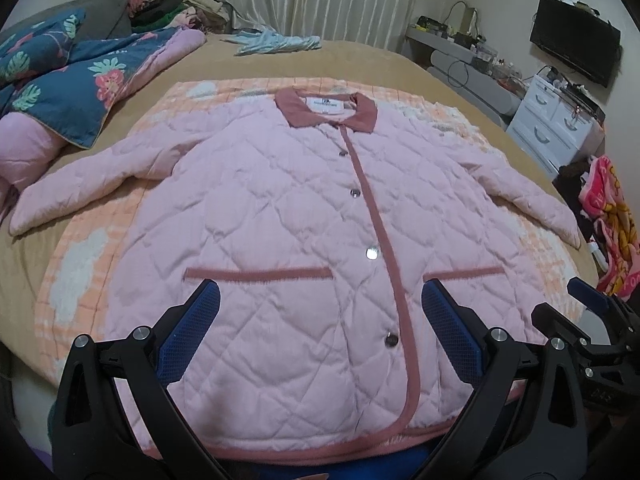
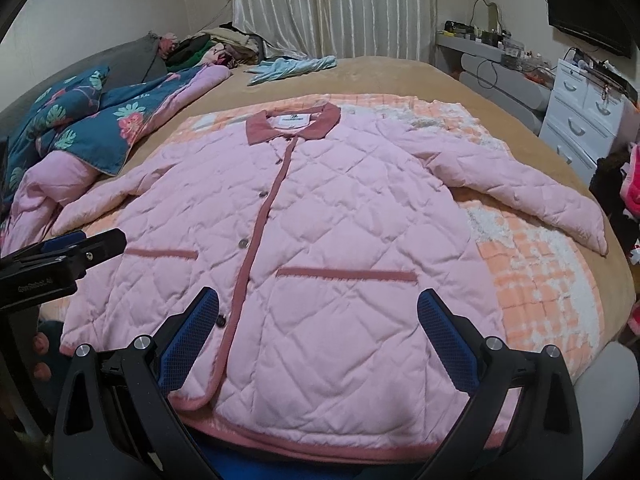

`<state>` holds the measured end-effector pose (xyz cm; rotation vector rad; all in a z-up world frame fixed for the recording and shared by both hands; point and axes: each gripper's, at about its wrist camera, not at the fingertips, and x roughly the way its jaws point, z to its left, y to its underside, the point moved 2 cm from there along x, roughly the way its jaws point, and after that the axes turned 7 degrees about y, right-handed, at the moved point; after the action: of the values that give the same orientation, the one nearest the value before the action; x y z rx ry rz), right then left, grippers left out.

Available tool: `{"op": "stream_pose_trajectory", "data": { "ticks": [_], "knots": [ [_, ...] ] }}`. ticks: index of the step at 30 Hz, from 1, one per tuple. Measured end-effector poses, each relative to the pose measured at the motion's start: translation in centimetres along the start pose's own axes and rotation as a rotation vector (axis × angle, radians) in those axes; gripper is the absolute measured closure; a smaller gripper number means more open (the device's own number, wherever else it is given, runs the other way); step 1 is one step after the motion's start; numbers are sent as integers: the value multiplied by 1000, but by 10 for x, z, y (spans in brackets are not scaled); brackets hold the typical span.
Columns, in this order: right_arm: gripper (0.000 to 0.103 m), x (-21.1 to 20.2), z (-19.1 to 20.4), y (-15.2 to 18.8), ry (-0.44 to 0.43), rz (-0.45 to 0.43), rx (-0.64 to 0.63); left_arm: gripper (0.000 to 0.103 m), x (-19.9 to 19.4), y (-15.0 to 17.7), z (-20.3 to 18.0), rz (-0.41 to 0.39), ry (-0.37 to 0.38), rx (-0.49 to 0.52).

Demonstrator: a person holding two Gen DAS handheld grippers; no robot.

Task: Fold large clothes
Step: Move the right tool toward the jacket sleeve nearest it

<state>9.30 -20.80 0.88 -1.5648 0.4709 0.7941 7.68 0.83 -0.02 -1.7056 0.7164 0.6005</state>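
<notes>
A pink quilted jacket point(image 1: 280, 208) point(image 2: 320, 216) with a darker pink collar, placket and pocket trim lies flat and buttoned, front up, on an orange-and-white checked blanket point(image 1: 80, 280) point(image 2: 532, 264). Both sleeves are spread out to the sides. My left gripper point(image 1: 320, 292) hovers open above the jacket's lower front, near the hem, with nothing between its blue pads. My right gripper point(image 2: 318, 300) is open as well, over the lower right pocket area. The right gripper also shows at the right edge of the left wrist view point(image 1: 592, 304); the left gripper shows at the left of the right wrist view point(image 2: 68, 248).
The bed has a tan cover point(image 1: 360, 56). A blue floral duvet point(image 1: 80, 76) is bunched at the left, a light blue garment point(image 1: 276, 42) lies at the far end. White drawers point(image 1: 556, 120), a television point(image 1: 576, 48) and colourful fabric point(image 1: 616, 216) stand to the right.
</notes>
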Motion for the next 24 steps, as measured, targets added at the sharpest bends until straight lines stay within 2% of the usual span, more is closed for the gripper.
{"op": "stream_pose_trajectory", "data": {
  "ticks": [9,15,24],
  "knots": [
    [4,10,-8,-31,2,-13,23,9,10,-28,-3,-6,4,8],
    [4,15,-12,-57,-45,-39,44,9,17,-47,-3,-17,13,5],
    [4,25,-21,-97,-36,-72,83,9,31,-75,-3,-23,36,-25]
  ]
}}
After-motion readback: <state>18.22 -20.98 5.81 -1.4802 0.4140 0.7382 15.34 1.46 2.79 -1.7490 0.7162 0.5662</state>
